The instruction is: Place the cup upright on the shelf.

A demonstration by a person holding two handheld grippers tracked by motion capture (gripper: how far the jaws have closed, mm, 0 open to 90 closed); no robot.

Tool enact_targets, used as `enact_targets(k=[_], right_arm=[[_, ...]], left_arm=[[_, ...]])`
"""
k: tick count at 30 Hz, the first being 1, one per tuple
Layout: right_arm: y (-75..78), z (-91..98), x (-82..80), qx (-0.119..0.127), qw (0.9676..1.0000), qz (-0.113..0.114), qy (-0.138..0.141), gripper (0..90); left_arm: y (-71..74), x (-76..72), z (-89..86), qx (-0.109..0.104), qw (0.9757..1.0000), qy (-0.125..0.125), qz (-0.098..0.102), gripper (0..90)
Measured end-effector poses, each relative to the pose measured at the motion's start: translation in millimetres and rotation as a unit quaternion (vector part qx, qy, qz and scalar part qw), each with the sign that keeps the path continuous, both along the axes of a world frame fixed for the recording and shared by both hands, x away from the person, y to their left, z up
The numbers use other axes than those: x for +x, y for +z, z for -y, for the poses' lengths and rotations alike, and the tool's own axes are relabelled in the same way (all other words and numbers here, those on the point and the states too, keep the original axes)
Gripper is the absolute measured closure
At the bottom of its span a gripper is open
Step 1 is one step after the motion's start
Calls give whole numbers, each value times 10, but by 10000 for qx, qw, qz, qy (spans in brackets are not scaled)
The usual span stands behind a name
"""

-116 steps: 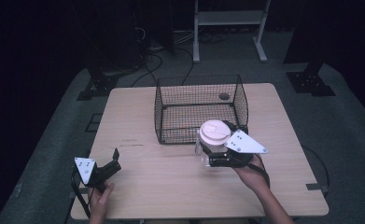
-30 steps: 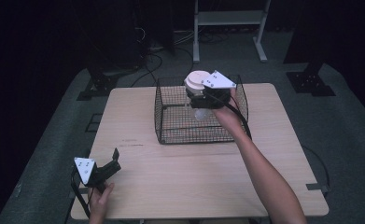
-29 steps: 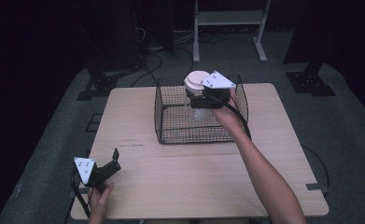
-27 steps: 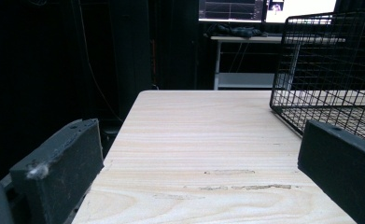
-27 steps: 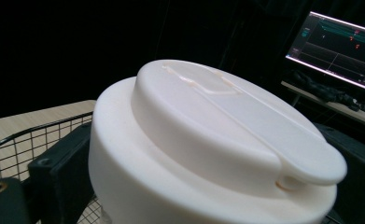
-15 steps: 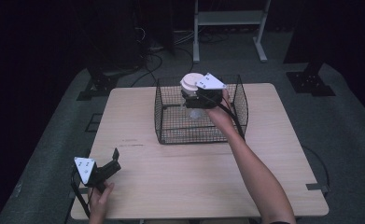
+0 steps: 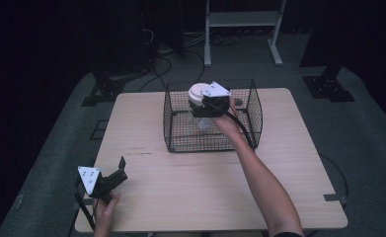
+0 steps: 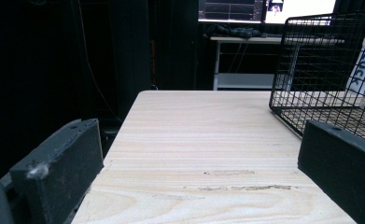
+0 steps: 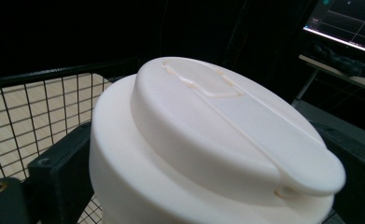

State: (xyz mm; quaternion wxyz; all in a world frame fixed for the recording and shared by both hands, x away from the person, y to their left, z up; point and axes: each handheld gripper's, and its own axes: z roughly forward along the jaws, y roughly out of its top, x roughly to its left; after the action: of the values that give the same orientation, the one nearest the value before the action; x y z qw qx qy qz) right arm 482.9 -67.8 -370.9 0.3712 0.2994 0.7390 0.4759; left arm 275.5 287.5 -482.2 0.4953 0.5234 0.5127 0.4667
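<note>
left tool (image 7: 112,176): black jaws, grey three-cornered plate, cable | right tool (image 7: 204,102): same | forearms bare

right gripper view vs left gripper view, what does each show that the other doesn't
The right gripper view shows a white lid up close, on a container held between its tongs, seen through the wire. The left gripper view shows open tongs low over bare table, a shelf behind, and lettering on the container. Both share the black wire basket and the wooden tabletop.

cup (image 9: 208,154) body cut off below the right gripper view's edge, small dark object (image 7: 238,103) in basket (image 7: 180,143) too small to identify, cup lettering partly hidden by wire
</note>
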Motion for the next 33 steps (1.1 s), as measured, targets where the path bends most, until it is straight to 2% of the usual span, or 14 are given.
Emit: enact_targets(k=[22,33], right_arm=[[-184,-28,74,-282,9993,-248,15,37],[-194,20,60,-245,9994,-264,7,36]], left_arm=[[0,1,1,12,10000,-2,5,0],[1,0,4,33,10000,-6,-2,0]])
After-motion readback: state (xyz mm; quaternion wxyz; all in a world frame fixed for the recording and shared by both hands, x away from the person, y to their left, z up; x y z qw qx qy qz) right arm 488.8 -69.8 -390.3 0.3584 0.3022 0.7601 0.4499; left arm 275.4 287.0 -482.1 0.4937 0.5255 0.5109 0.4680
